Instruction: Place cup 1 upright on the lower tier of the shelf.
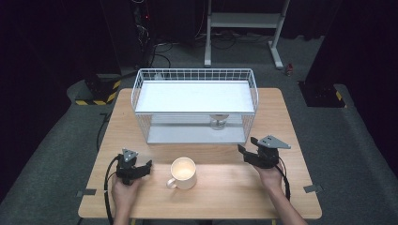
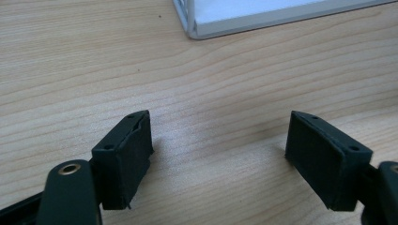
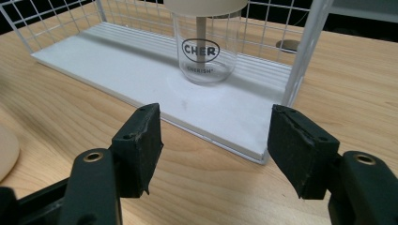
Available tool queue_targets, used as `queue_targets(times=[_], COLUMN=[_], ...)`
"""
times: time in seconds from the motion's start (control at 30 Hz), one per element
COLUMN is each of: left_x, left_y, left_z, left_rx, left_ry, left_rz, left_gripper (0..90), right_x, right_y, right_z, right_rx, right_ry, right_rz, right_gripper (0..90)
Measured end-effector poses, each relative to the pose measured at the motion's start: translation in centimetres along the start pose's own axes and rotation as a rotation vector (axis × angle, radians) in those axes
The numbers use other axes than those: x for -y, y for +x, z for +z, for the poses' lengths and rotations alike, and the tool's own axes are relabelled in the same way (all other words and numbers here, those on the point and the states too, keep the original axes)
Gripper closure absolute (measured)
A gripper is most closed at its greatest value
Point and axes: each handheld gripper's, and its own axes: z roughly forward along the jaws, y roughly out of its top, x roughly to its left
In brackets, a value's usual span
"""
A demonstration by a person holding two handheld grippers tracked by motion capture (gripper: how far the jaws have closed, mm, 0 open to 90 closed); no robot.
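- High view: a light wooden table [image 1: 225, 187] carries a white wire two-level rack [image 1: 195, 104] at its far middle, with a flat white shelf on top and a white base plate below. A clear glass jar [image 1: 218, 121] stands on the lower level, toward the right, under the top shelf. A cream ceramic mug [image 1: 182, 173] sits on the bare wood in front of the rack, its handle turned to the near left. The left gripper [image 1: 144, 167] is held low just left of the mug, apart from it, with its jaws spread and nothing between them. The right gripper [image 1: 247, 153] is held near the rack's front right corner, jaws parted and empty.
- Left gripper view: the two black jaws stand wide apart over bare wood grain, holding nothing. The rack's white base corner [image 2: 197, 29] lies ahead, well apart from the jaws.
- Right gripper view: the black jaws gape wide and empty, just in front of the rack's base plate [image 3: 141, 75]. The clear jar [image 3: 206, 49], printed with "CHER" and "CHERISH", stands upright on that plate straight ahead, under a pale lid. The mug's cream edge [image 3: 7, 152] shows at the far left.
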Motion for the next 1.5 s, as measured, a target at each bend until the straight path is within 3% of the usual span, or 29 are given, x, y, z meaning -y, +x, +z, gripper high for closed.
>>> queue_targets(times=[0.37, 0.53, 0.77, 1.2, 1.5], left_x=[0.0, 0.0, 0.0, 0.1, 0.1], left_y=[0.0, 0.0, 0.0, -0.2, -0.3], left_z=[0.0, 0.0, 0.0, -0.1, -0.1], left_rx=[0.0, -0.002, -0.001, -0.005, -0.015], left_ry=[0.001, 0.0, 0.0, 0.005, 0.015], left_rz=[0.002, 0.002, 0.002, -0.007, -0.014], left_gripper=[23.2, 23.3, 23.3, 22.3, 17.0], right_x=[1.6, 3.1, 4.2, 6.8, 7.0], right_y=[-0.5, -0.7, -1.5, -3.3, -3.0], right_z=[-1.0, -1.3, -2.5, -3.6, -3.1], right_rx=[0.022, 0.039, 0.046, 0.074, 0.103], right_ry=[0.02, 0.059, 0.057, 0.177, 0.231], right_rz=[0.002, 0.005, 0.024, 0.032, -0.004], right_gripper=[35.1, 34.7, 34.4, 32.4, 32.2])
